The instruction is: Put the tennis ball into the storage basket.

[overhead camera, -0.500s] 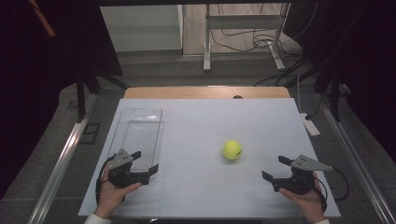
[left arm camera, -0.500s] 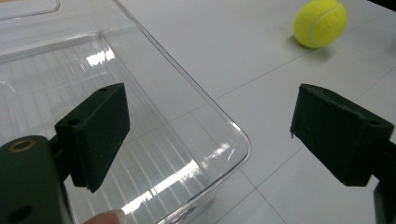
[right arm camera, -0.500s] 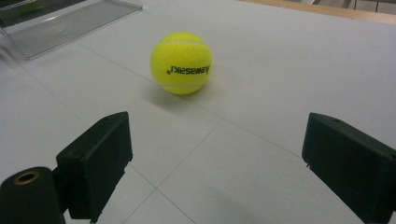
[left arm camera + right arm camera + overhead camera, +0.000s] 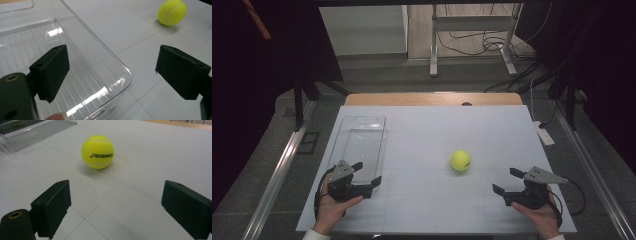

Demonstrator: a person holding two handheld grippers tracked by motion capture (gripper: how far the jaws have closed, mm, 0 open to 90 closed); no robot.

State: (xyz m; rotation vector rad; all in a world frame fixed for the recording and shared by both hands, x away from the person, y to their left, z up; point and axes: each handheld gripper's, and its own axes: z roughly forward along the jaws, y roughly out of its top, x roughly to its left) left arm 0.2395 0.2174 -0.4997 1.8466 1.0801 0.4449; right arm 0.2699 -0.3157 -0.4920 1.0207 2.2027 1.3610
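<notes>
I am holding the left claw point(image 4: 367, 174) with its jaws standing apart and nothing pressed between them. In the left gripper view the near corner of the clear plastic tray point(image 4: 75, 75) is sitting in the gap, one jaw hovering over the tray's ribbed floor and the other out over the bare tabletop point(image 4: 140, 22); I cannot tell whether either jaw is touching the tray wall. From above, this claw is sitting at about 7 o'clock on the tabletop point(image 4: 437, 130), the left hand point(image 4: 331, 207) gripping it from below, and the tray point(image 4: 360, 145) is stretching away from it toward 10 o'clock, lying flat with its long side running front to back.

I am keeping the right claw point(image 4: 507, 181) at about 5 o'clock, its jaws also spread wide with only white surface between them, and the right hand point(image 4: 539, 216) is wrapping its body, a black cable looping off to the side. It is aiming toward the centre of the tabletop.

The yellow tennis ball point(image 4: 460, 160) is resting on the tabletop just right of centre, around 11 o'clock from the right claw and near it but clearly apart. In the right gripper view the ball point(image 4: 97, 151) is sitting ahead of the jaws, slightly left of the middle of the gap, its black lettering facing the camera. In the left gripper view the ball point(image 4: 172, 12) is showing far off at 1 o'clock, well apart from the tray.
</notes>
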